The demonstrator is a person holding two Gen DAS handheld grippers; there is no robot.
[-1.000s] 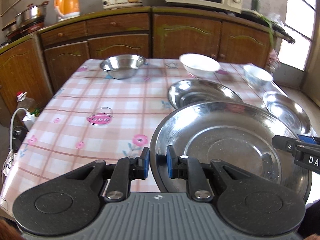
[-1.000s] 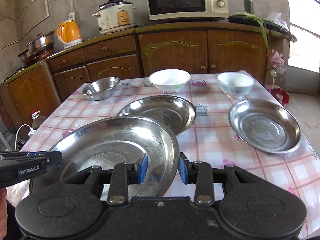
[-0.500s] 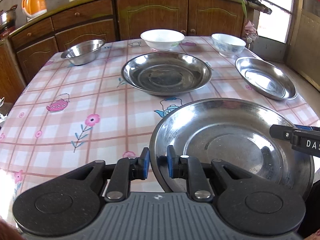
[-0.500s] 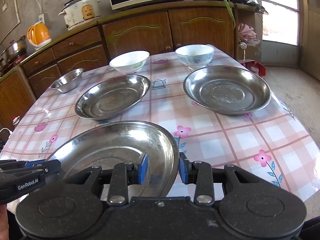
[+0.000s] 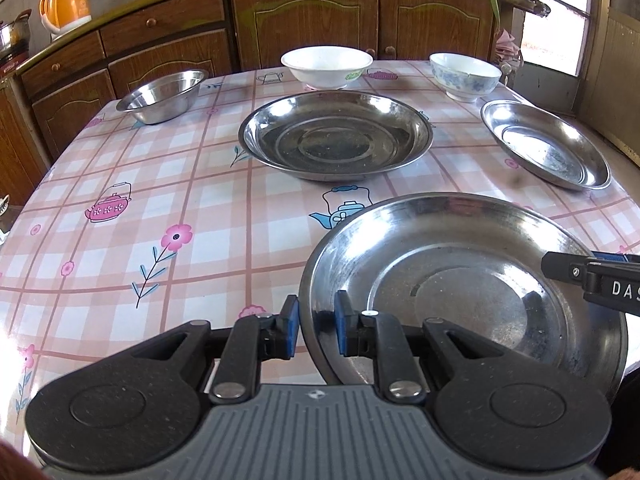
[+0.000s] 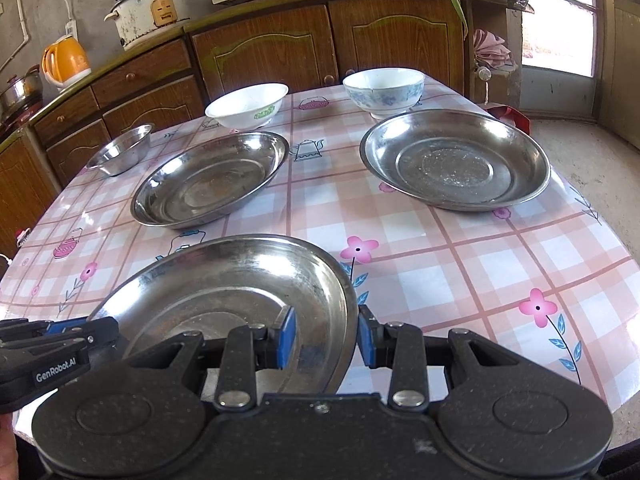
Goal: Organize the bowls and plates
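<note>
Gripping the same wide round stainless-steel plate [image 5: 460, 292] from opposite sides, both tools have a blue pad on either face of its rim: the left gripper [image 5: 316, 330] is clamped on the plate's left edge, the right gripper [image 6: 326, 334] on its right edge. The plate sits low at the near end of the table, just over the pink-checked oilcloth with teapots and flowers [image 5: 160, 200]; whether its base touches the cloth I cannot tell.

Further back, a second large steel plate [image 5: 336, 136] lies flat near the middle of the table, and a third steel plate [image 6: 454, 160] lies toward the right edge, well apart from it. Behind them, along the far side, stand a small steel bowl [image 5: 162, 90] on the left, a plain white bowl with a green mark [image 5: 326, 67] in the middle, and a white bowl with a blue pattern [image 6: 384, 90] on the right, just behind the third plate.

Brown wooden cabinets [image 6: 328, 40] run along the wall, with an orange kettle [image 6: 66, 62] and a white rice cooker [image 6: 150, 12] on top.
</note>
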